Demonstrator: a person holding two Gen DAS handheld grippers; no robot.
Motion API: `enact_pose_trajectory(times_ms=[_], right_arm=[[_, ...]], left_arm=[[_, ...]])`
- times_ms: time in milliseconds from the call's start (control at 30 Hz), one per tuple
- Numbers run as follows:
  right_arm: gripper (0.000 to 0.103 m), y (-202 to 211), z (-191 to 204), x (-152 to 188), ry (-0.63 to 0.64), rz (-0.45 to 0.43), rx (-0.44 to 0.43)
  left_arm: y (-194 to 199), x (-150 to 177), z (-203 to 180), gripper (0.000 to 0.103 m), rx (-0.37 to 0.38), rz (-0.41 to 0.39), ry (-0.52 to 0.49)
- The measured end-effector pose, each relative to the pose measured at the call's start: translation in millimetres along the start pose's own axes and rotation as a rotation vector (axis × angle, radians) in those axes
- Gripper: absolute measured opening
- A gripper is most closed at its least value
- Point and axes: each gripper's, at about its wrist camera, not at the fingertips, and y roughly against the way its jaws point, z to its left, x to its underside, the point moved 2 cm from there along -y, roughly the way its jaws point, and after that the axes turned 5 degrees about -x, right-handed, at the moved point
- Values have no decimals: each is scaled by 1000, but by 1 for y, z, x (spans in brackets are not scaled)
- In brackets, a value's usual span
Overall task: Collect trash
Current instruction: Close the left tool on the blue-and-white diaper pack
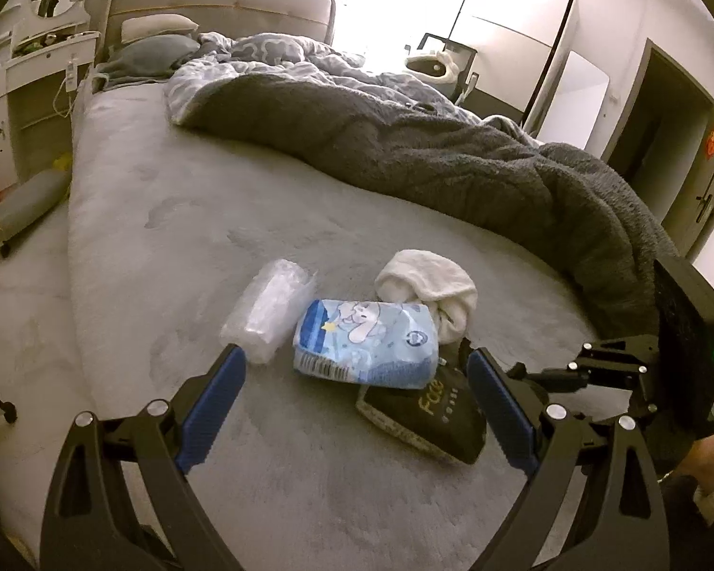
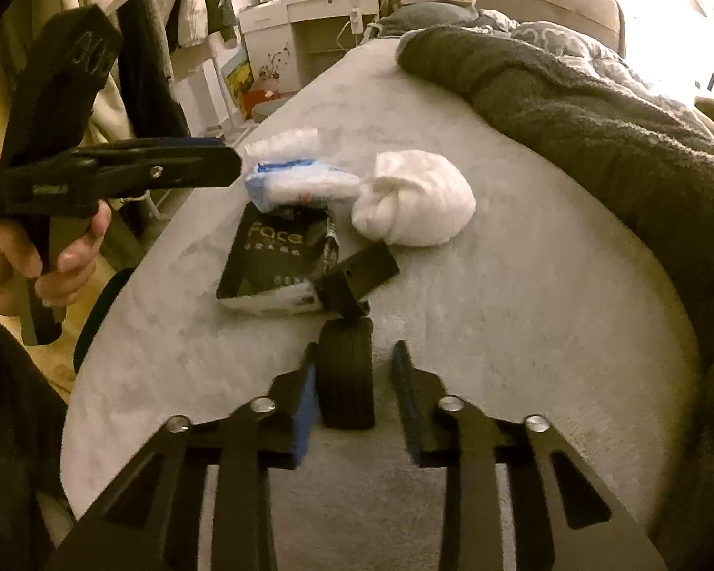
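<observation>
Four pieces of trash, the black packet [image 1: 423,421] at six o'clock, are lying clustered on the bed [image 1: 166,219], approached by the wide-open left gripper [image 1: 352,371] and the narrowed, empty right gripper [image 2: 354,357], risking a collision.

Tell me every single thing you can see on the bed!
crinkly clear plastic wrapper: one, see-through, left of pile
soft cartoon tissue pack: one, light blue, middle
flat "Face" packet: one, black, partly under tissue pack
crumpled cloth: one, white, right
fluffy blanket: one, dark grey, far side
bed sheet: one, pale grey, underneath
ribbed black object: one, black, inside right tool
left tool: black, blue pads, open over pile
right tool: black, not yet clamped
hand: one, holding left tool
</observation>
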Motion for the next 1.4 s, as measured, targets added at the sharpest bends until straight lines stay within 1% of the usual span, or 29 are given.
enact_pose_trajectory(times_ms=[67, 167, 233, 433, 567, 633, 733, 900, 1167, 1267, 1333, 1400], right_arm=[[20, 1, -3, 0, -13, -4, -10], [20, 6, -8, 0, -36, -21, -29], [20, 10, -12, -1, -55, -32, -41], [20, 19, -20, 3, -73, -53, -24], [20, 29, -35, 5, -109, -81, -6], [20, 31, -40, 8, -124, -84, 3], [20, 32, -43, 11, -128, -84, 4], [20, 35, -50, 15, -137, -87, 4], [20, 39, -60, 20, -153, -91, 6], [20, 40, -62, 21, -157, -90, 8], [20, 40, -63, 22, -160, -90, 10], [20, 40, -62, 22, -161, -89, 10]], left_arm=[[-6, -1, 1, 96, -4, 4, 0], [-12, -2, 4, 96, -10, 13, 12], [-15, -3, 5, 96, 5, 20, 28], [-15, -5, -3, 95, 23, 19, 21], [-22, -5, -10, 95, 17, 39, 7], [-27, -3, -10, 95, 0, 56, 4], [-33, -2, -9, 95, -3, 67, 28], [-38, -4, -8, 95, 30, 69, 75], [-50, -4, -12, 94, 27, 87, 92], [-54, -5, -13, 89, 12, 90, 90], [-56, -4, -13, 78, -11, 95, 84], [-57, -4, -12, 78, -18, 97, 82]])
